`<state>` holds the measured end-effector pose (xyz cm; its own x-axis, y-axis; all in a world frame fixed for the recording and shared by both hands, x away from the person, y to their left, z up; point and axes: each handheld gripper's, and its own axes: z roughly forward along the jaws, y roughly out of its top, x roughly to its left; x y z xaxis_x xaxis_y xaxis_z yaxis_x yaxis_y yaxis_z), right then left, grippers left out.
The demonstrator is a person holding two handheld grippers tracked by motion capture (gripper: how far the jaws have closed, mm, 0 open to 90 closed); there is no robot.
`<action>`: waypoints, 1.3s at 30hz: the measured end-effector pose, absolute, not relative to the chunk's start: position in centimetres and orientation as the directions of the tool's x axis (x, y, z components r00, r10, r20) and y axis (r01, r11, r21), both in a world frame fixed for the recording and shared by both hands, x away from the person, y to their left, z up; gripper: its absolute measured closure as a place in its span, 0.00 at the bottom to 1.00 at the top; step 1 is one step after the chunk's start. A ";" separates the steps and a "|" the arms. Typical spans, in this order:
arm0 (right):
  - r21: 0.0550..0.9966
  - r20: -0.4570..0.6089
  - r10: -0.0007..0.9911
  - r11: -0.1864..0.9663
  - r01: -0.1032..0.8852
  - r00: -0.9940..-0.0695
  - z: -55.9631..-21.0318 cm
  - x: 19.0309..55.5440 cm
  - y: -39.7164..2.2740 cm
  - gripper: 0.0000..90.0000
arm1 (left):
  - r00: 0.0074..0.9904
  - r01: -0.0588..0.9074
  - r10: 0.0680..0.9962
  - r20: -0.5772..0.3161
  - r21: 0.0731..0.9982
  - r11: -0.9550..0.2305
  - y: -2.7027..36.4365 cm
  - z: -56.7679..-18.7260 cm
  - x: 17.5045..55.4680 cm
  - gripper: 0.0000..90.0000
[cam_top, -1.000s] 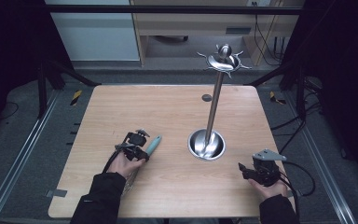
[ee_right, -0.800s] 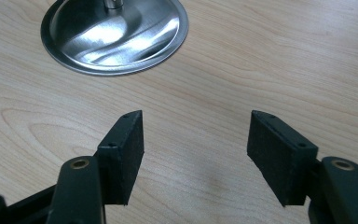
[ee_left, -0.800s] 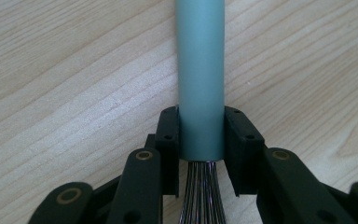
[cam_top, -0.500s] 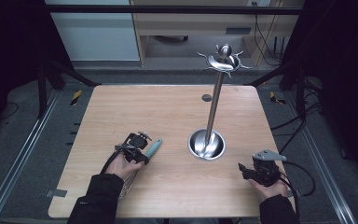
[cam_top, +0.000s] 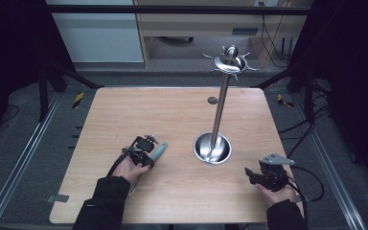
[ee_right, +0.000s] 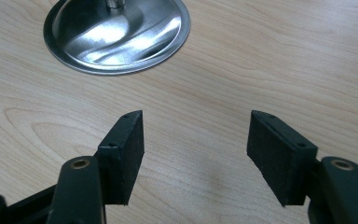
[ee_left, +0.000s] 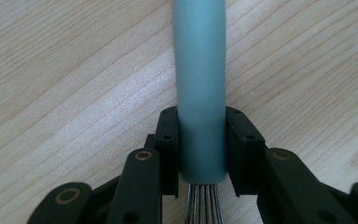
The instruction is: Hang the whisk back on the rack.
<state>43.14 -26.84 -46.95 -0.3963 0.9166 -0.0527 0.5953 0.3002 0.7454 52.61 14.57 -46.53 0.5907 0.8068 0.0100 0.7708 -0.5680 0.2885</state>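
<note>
Because the left gripper (ee_left: 201,149) is clamped on the teal handle (ee_left: 200,88) of what looks like a whisk, with thin wires (ee_left: 204,205) showing just below the jaws, any trouble from here would probably start at that grip. Its jaws press the handle from both sides right at its lower end, where the wires leave it, so most of the handle reaches out beyond the grip. A quick lift or swing could, I judge, let the smooth round handle twist or slide between the pads. From above, the whisk and its gripper (cam_top: 143,152) sit low over the table (cam_top: 124,110), toward the near edge and left of the middle; whether the whisk rests on the wood I cannot tell.

At the near right corner the right gripper (ee_right: 196,140) rests with its jaws spread wide and nothing between them, just short of the round steel base (ee_right: 116,35) of the stand (cam_top: 220,110). That stand is tall and thin, with hooks (cam_top: 230,61) at its top. A knock on the pole from either gripper, or a hard pull while hanging something, might tip it, since its base is small.
</note>
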 end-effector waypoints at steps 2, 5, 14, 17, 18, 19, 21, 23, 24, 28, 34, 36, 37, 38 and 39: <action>0.743 -0.048 0.917 0.298 0.599 -0.396 -47.0 43.1 -26.8 0.40 | 0.588 0.772 0.808 0.012 0.287 -0.567 14.5 -46.5 52.6 0.76; 0.743 -0.042 0.916 0.295 0.601 -0.398 -47.0 43.2 -26.8 0.39 | 0.586 0.773 0.810 0.017 0.289 -0.565 14.5 -46.5 52.5 0.76; 0.727 -0.008 0.923 0.270 0.631 -0.386 -47.2 43.4 -27.1 0.31 | 0.601 0.747 0.799 0.023 0.339 -0.571 15.0 -45.0 51.5 0.77; 0.731 -0.009 0.924 0.267 0.628 -0.382 -47.2 43.4 -27.1 0.31 | 0.604 0.734 0.796 0.020 0.375 -0.566 15.3 -44.1 50.9 0.77; 0.731 -0.009 0.924 0.267 0.628 -0.382 -47.2 43.4 -27.1 0.31 | 0.606 0.727 0.795 0.025 0.388 -0.566 15.5 -43.8 50.8 0.77; 0.731 -0.009 0.924 0.267 0.629 -0.381 -47.2 43.4 -27.1 0.31 | 0.605 0.723 0.796 0.028 0.400 -0.563 15.6 -43.6 50.6 0.77; 0.732 -0.008 0.925 0.265 0.628 -0.381 -47.2 43.4 -27.1 0.31 | 0.606 0.712 0.795 0.025 0.428 -0.556 16.0 -43.0 50.2 0.77; 0.734 -0.007 0.925 0.262 0.626 -0.380 -47.1 43.4 -27.2 0.31 | 0.603 0.705 0.797 0.024 0.452 -0.547 16.4 -42.6 49.9 0.77; 0.734 -0.006 0.925 0.262 0.627 -0.379 -47.1 43.4 -27.2 0.31 | 0.602 0.703 0.798 0.018 0.463 -0.540 16.6 -42.3 49.7 0.77; 0.735 -0.007 0.926 0.262 0.626 -0.378 -47.1 43.4 -27.2 0.31 | 0.595 0.695 0.804 0.005 0.499 -0.517 17.4 -41.6 49.1 0.77; 0.738 -0.008 0.926 0.260 0.623 -0.377 -47.0 43.3 -27.2 0.31 | 0.579 0.670 0.816 -0.013 0.578 -0.466 18.7 -40.8 47.9 0.77; 0.742 -0.009 0.926 0.258 0.619 -0.377 -47.0 43.3 -27.2 0.31 | 0.576 0.657 0.818 -0.005 0.598 -0.459 19.1 -40.4 47.6 0.77; 0.742 -0.009 0.927 0.258 0.619 -0.375 -47.0 43.3 -27.2 0.31 | 0.573 0.651 0.820 -0.007 0.612 -0.449 19.3 -40.3 47.4 0.77; 0.740 -0.010 0.927 0.260 0.620 -0.376 -47.0 43.3 -27.2 0.31 | 0.572 0.652 0.820 -0.019 0.617 -0.441 19.5 -40.1 47.2 0.77; 0.741 -0.013 0.926 0.262 0.619 -0.376 -47.0 43.3 -27.2 0.31 | 0.569 0.645 0.822 -0.022 0.632 -0.430 19.7 -39.9 46.9 0.77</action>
